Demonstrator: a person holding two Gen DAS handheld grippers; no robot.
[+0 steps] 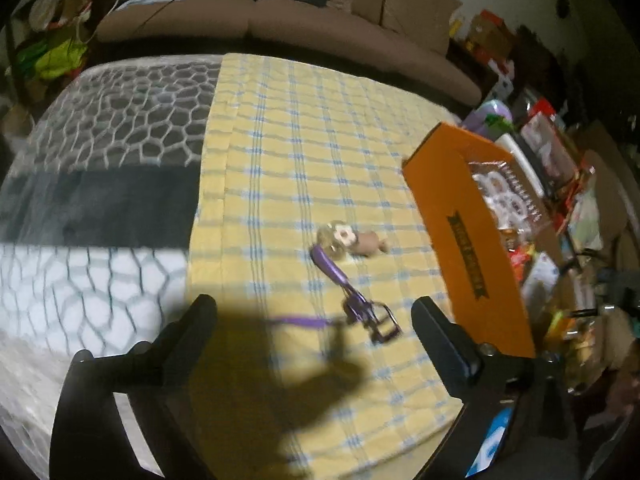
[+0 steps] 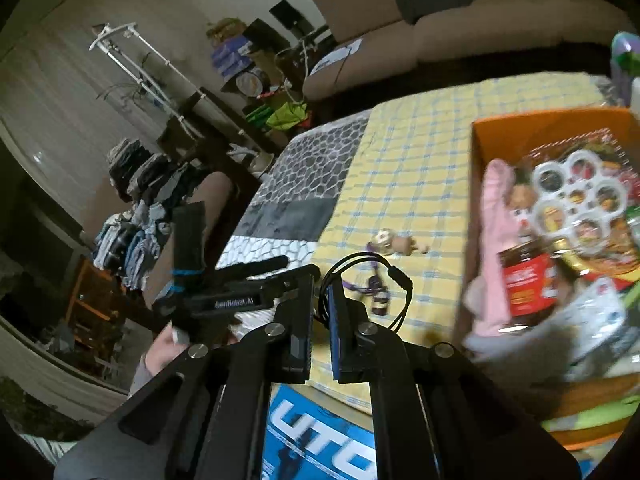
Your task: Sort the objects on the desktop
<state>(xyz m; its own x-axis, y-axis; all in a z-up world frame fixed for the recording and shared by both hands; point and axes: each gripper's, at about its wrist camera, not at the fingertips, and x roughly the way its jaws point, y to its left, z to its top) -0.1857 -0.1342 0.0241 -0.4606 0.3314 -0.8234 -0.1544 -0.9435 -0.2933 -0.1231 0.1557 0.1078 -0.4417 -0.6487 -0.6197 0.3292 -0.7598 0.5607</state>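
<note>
A purple eyelash curler point(image 1: 352, 300) lies on the yellow checked cloth point(image 1: 304, 152), with a small brown monkey toy point(image 1: 352, 240) just beyond it. My left gripper point(image 1: 316, 312) is open, its fingers either side of the curler and above it. An orange box point(image 1: 472, 240) full of items stands to the right. In the right wrist view my right gripper point(image 2: 320, 284) is shut and empty, near the table's front edge; the curler point(image 2: 376, 296), the monkey toy point(image 2: 400, 242) and the orange box point(image 2: 520, 128) lie ahead and to the right.
A grey stone-patterned mat point(image 1: 120, 120) covers the table's left part. A brown sofa point(image 1: 280, 20) stands behind the table. Clutter point(image 1: 560, 168) is piled to the right of the box. A blue printed sheet point(image 2: 320, 440) lies below the table edge.
</note>
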